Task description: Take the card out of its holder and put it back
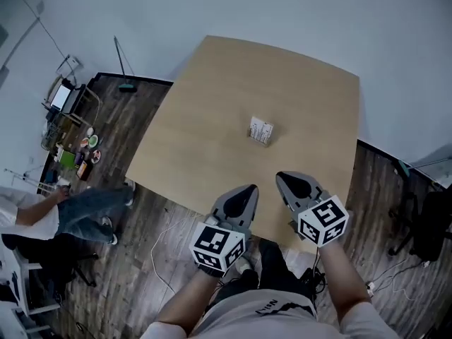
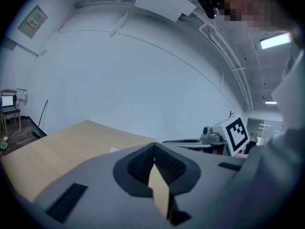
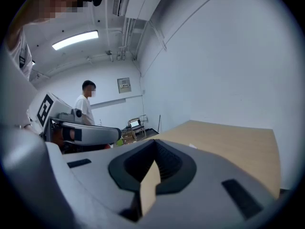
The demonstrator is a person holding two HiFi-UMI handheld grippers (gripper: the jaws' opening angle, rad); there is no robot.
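On the table [image 1: 212,119] stands the card holder [image 1: 261,131], print unreadable; left gripper [image 1: 251,188] and right gripper [image 1: 281,178] closed, empty

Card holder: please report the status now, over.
Left gripper shut, empty; right gripper shut, empty; both at near edge of table. Card holder mid-table, untouched. Nothing between it and them.

The table [image 1: 212,133] is pale, smooth, matt wood; the floor [image 1: 148,217] dark, grainy planks; left tool [image 1: 250,188] and right tool [image 1: 282,177] matt grey plastic.
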